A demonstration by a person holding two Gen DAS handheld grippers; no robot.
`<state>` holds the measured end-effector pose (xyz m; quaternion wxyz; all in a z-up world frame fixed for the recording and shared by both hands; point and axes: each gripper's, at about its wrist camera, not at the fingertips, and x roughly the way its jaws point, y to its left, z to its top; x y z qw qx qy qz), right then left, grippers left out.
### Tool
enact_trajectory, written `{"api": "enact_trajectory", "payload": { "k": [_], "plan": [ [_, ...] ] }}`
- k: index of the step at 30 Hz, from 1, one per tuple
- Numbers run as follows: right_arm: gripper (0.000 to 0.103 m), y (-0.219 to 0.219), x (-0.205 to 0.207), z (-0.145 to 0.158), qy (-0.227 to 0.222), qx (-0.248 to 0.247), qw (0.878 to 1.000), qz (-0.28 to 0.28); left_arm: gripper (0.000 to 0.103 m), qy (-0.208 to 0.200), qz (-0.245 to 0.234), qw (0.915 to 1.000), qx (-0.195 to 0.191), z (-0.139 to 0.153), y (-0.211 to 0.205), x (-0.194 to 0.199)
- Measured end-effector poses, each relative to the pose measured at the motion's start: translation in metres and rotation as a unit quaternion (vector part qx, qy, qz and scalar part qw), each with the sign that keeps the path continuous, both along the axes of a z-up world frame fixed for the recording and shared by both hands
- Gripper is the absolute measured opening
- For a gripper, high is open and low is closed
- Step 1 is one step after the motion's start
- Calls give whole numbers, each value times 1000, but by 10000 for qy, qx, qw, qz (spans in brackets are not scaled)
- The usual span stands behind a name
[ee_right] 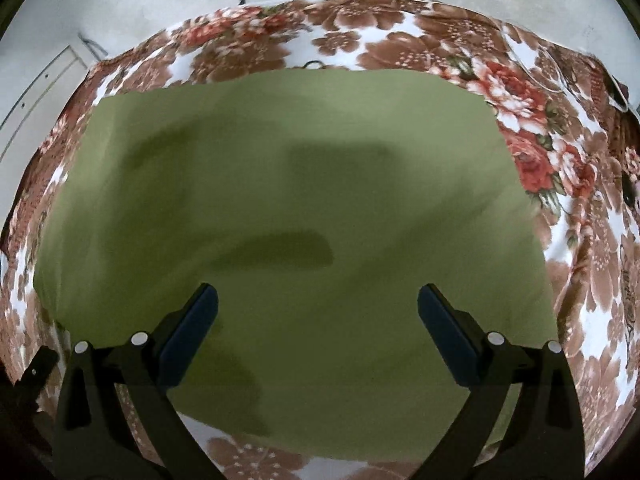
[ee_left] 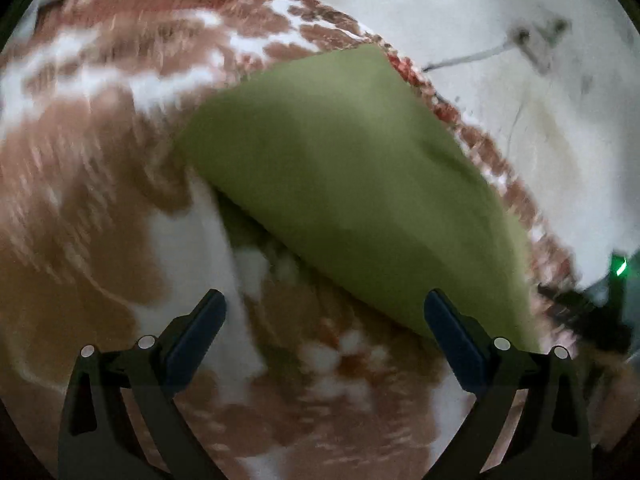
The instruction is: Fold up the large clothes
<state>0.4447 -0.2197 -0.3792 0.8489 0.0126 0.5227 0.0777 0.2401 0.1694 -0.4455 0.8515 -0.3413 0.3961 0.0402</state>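
Fingers (ee_right: pixel 452 336) of both grippers spread, empty, above green garment (ee_right: pixel 296 208) on floral bedspread (ee_right: pixel 528 120); pale floor (ee_right: pixel 140 0) beyond.

My left wrist view motion-blurred: floral sheet (ee_left: pixel 100 184) pattern smeared, green garment (ee_left: pixel 344 184) edges soft. Garment hides sheet beneath; folds, garment type unreadable to me.

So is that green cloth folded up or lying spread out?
Folded, it seems: the green cloth lies as a flat, neat rectangle on the flowered sheet, and the left view shows a thick doubled edge. How many layers, I cannot tell.
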Motion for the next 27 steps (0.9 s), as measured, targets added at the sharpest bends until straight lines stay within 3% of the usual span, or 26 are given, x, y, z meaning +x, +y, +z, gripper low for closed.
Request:
{"api": "enact_trajectory", "payload": {
  "k": [4, 8, 11, 19, 21, 24, 27],
  "plan": [
    [98, 13, -8, -7, 62, -125, 9997, 189, 97, -497, 8, 9983, -294, -6, -14, 9],
    [98, 16, -11, -12, 94, -210, 9994, 263, 97, -596, 176, 9966, -543, -14, -19, 27],
    [98, 17, -9, -15, 114, -206, 9994, 256, 97, -588, 620, 9923, -892, -29, -2, 39],
    [98, 35, -3, -37, 247, -514, 9983, 119, 98, -993, 799, 9906, -503, -27, 49, 95],
    [98, 34, -5, -41, 280, -478, 9984, -69, 97, -1200, 732, 9880, -645, -20, 58, 108],
    [98, 34, -8, -35, 210, -445, 9983, -297, 97, -1500, 410, 9859, -626, -4, 51, 112],
    [98, 41, -4, -18, -87, -250, 9989, -382, 97, -1320, 283, 9900, -410, -11, 46, 107]
  ]
}}
